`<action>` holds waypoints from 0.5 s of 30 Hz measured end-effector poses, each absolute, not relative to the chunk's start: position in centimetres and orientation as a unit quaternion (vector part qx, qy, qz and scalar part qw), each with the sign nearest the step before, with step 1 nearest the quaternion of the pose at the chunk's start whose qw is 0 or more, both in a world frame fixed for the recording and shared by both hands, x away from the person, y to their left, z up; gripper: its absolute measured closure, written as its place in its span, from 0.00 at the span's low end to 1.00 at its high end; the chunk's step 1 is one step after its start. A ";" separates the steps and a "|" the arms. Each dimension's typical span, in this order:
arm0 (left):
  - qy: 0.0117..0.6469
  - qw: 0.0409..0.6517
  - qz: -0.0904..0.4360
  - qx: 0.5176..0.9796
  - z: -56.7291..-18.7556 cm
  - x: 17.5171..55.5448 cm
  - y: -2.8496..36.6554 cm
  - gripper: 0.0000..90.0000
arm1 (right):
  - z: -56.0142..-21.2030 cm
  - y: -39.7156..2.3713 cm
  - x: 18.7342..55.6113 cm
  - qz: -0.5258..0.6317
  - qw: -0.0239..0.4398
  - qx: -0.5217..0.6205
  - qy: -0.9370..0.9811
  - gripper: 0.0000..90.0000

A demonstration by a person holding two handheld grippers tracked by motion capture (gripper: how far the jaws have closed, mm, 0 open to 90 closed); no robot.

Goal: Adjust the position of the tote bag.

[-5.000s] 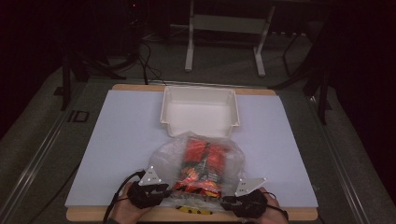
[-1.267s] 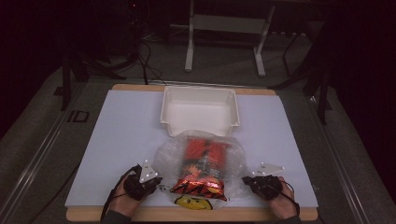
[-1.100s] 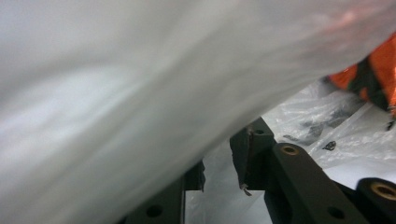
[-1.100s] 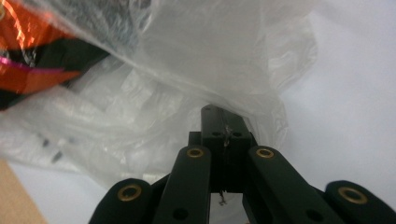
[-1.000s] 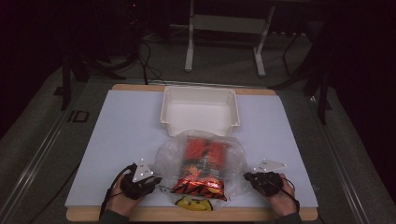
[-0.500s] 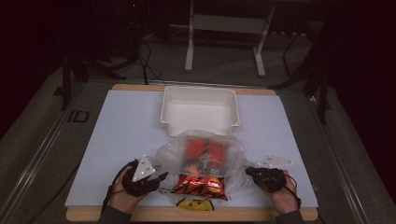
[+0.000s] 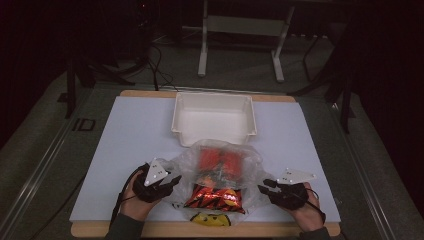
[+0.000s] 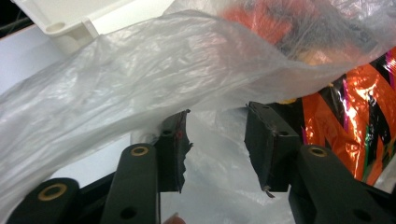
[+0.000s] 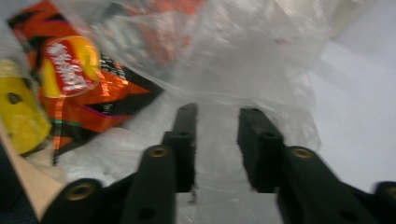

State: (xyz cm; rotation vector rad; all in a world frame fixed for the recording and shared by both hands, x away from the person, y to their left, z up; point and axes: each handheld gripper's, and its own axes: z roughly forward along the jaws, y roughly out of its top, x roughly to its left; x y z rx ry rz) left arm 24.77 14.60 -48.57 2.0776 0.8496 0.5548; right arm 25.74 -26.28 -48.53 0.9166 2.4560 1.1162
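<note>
Jaws on both the left gripper [image 7: 172, 181] and right gripper [image 7: 263, 185] have just been opening off the crinkled clear plastic bag [image 7: 220, 160] at lower centre, film between them unpinched; next likely the orange snack packet [image 7: 212, 197].

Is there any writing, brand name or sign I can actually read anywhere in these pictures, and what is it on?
"ID": dark letters on the grey floor left of the table.
Red oval logo with white lettering on the orange snack packet inside the clear plastic bag: too blurred to read.
Yellow packet at the table's near edge: dark marks, not readable.
</note>
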 end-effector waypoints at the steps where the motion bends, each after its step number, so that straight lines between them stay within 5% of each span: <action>1: 0.335 0.401 0.222 0.823 -48.5 24.8 14.5 0.64 | -48.5 -26.2 25.7 0.391 0.147 0.315 0.852 0.69; 15: 0.357 0.405 0.244 0.805 -47.7 26.6 13.8 0.63 | -47.8 -25.6 26.7 0.423 0.160 0.339 0.825 0.60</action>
